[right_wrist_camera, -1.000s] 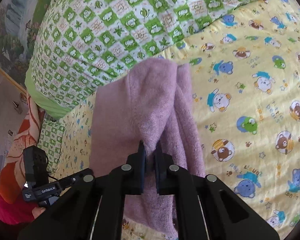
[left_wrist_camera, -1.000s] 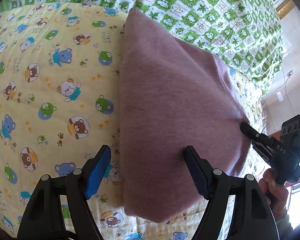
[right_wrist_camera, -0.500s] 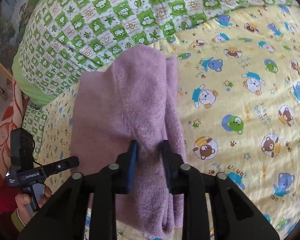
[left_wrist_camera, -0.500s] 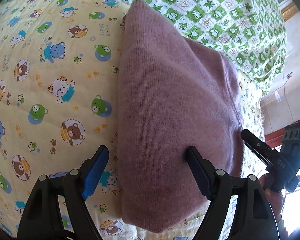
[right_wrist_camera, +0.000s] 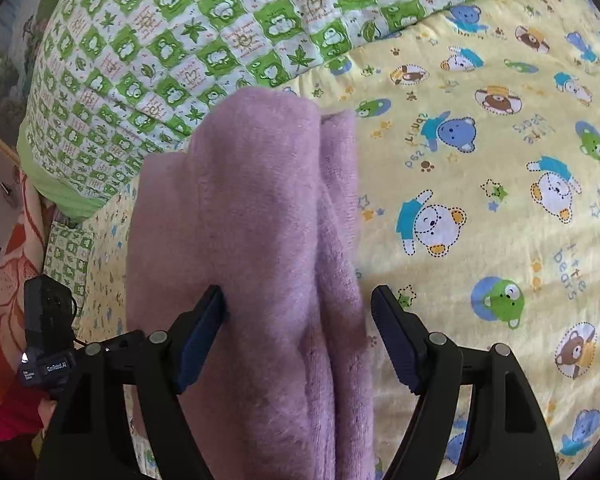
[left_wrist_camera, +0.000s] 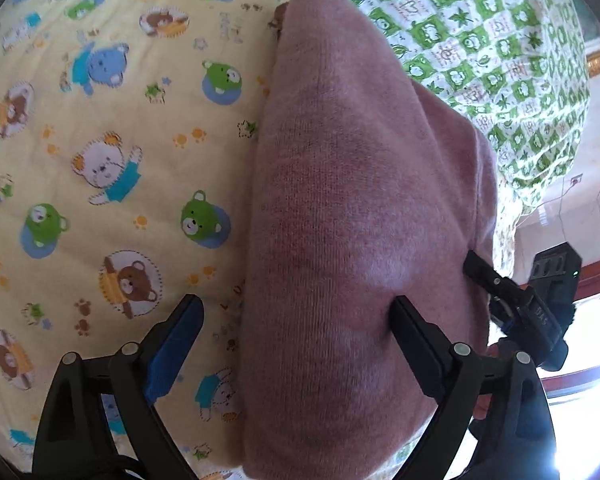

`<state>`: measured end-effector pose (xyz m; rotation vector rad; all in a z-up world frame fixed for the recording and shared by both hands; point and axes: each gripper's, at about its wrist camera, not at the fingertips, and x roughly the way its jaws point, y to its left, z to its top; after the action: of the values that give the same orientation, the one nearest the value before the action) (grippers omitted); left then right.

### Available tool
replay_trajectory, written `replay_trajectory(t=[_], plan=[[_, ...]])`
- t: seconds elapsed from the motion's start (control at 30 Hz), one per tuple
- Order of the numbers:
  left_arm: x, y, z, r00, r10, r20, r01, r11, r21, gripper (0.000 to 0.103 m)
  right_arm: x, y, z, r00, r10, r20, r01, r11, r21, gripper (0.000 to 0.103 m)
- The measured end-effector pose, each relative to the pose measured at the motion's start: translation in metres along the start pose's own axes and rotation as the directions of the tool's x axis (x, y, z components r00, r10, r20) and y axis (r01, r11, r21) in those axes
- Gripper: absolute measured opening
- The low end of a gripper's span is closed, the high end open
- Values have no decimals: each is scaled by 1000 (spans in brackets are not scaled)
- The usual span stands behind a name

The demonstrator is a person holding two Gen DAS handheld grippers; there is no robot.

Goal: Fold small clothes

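Observation:
A folded pink knit garment lies on the yellow bear-print quilt. My left gripper hangs just over its near end with the jaws opening wide. The garment's left edge lies between them, and neither pad presses on it. In the right wrist view the same garment shows its stacked folded edges. My right gripper straddles that fold, its jaws opening and the pads clear of the cloth. The right gripper also shows at the garment's far side in the left wrist view.
A green-and-white checked quilt is bunched along the far edge of the bed. The bed's edge and a tiled floor lie beyond the garment. A hand grips the right gripper's handle. An orange patterned cloth lies left.
The right gripper's jaws were shut on the garment's fold and have spread apart, letting it go. The garment has settled flatter on the quilt. Both grippers have sunk closer to it.

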<state>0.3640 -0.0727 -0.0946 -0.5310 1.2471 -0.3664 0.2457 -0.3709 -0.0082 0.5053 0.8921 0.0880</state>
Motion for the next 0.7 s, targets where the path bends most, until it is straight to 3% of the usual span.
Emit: replay_trajectory(t=[0.1, 0.17, 0.2, 0.3, 0.43, 0.7], plan=[[8, 0, 4, 999, -39, 1, 39, 999, 1, 87, 11, -6, 1, 999, 42, -21, -42, 999, 18, 75], [13, -5, 7, 996, -83, -16, 84, 996, 16, 67, 14, -12, -1, 994, 107, -30, -105, 993, 59, 59], [12, -8, 8, 997, -73, -7, 73, 997, 24, 60, 17, -16, -2, 986, 158, -45, -153, 983, 98, 42], [0, -13, 5, 996, -84, 32, 82, 995, 60, 44, 15, -14, -6, 985, 170, -39, -165, 980, 110, 32], [-30, -14, -3, 990, -119, 72, 115, 991, 65, 40, -6, 10, -7, 978, 208, 6, -207, 973, 100, 29], [-130, 12, -31, 977, -78, 198, 59, 994, 96, 40, -29, 81, -22, 942, 336, 26, -336, 941, 26, 29]])
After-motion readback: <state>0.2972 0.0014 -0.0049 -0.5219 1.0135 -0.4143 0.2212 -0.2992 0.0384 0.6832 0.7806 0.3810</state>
